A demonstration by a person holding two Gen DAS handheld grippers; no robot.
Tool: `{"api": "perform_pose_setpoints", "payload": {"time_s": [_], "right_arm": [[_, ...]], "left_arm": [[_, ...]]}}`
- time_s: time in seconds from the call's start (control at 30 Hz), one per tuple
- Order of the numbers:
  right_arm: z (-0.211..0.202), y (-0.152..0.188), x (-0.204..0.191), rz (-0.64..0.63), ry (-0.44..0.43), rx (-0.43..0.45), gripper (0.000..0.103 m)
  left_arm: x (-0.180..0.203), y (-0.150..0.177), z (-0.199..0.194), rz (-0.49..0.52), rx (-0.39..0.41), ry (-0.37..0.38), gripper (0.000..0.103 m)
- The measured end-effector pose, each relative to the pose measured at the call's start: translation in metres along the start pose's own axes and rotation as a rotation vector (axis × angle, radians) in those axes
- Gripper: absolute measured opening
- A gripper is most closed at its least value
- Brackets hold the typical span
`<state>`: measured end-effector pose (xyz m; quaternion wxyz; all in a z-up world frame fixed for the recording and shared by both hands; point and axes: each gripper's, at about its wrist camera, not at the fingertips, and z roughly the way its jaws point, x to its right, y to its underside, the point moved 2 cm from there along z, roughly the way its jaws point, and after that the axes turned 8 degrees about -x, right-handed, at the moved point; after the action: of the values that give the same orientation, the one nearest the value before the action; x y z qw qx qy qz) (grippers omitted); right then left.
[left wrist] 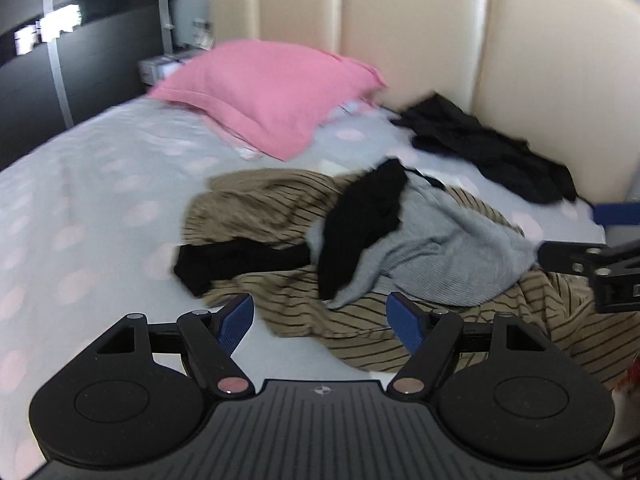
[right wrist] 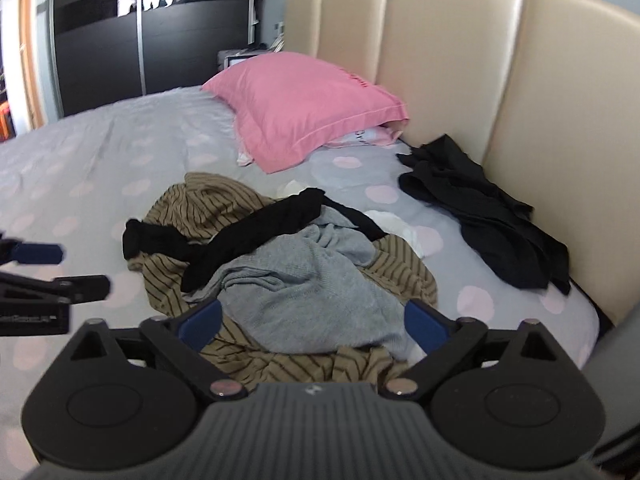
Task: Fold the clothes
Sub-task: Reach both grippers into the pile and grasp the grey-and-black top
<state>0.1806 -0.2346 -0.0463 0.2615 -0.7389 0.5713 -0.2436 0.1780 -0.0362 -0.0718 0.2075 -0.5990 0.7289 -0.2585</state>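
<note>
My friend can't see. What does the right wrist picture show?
An open right claw hovers over a heap of clothes on a bed: a grey top and black garment on striped brown fabric. A pink pillow lies behind.

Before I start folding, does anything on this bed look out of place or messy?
Nothing damaged or spilled. The clothes are just unfolded: a black garment and grey top crumpled on the striped tan garment, and another black garment bunched against the headboard.

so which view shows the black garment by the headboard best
Right wrist view: the black garment lies sharp and whole beside the headboard. The left wrist view shows it too, but blurred and further off.
</note>
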Motion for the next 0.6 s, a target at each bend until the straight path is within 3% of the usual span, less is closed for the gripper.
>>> {"api": "perform_pose_setpoints", "payload": {"time_s": [0.07,0.3,0.37,0.47,0.5,0.53,0.6], "right_arm": [[0.016,-0.004,0.002,-0.019,-0.005,-0.018,0.078],[0.070,-0.010,0.010,-0.023,0.004,-0.079,0.075],[0.083,-0.011,0.011,-0.012,-0.003,-0.100,0.064],[0.098,-0.011,0.011,0.005,-0.016,-0.131,0.042],[0.101,-0.010,0.010,0.007,-0.015,-0.134,0.035],[0.103,-0.010,0.009,0.009,-0.013,-0.135,0.017],[0.102,-0.010,0.007,0.003,-0.002,-0.128,0.013]], "left_arm": [[-0.001,-0.008,0.019,-0.002,-0.021,0.010,0.072],[-0.016,-0.022,0.083,-0.033,-0.081,0.003,0.068],[-0.018,-0.024,0.099,-0.037,-0.096,0.010,0.061],[-0.017,-0.026,0.120,-0.049,-0.134,0.039,0.039],[-0.015,-0.027,0.125,-0.054,-0.149,0.050,0.025],[-0.015,-0.026,0.129,-0.059,-0.159,0.063,0.016],[-0.015,-0.026,0.131,-0.078,-0.160,0.074,0.005]]}}
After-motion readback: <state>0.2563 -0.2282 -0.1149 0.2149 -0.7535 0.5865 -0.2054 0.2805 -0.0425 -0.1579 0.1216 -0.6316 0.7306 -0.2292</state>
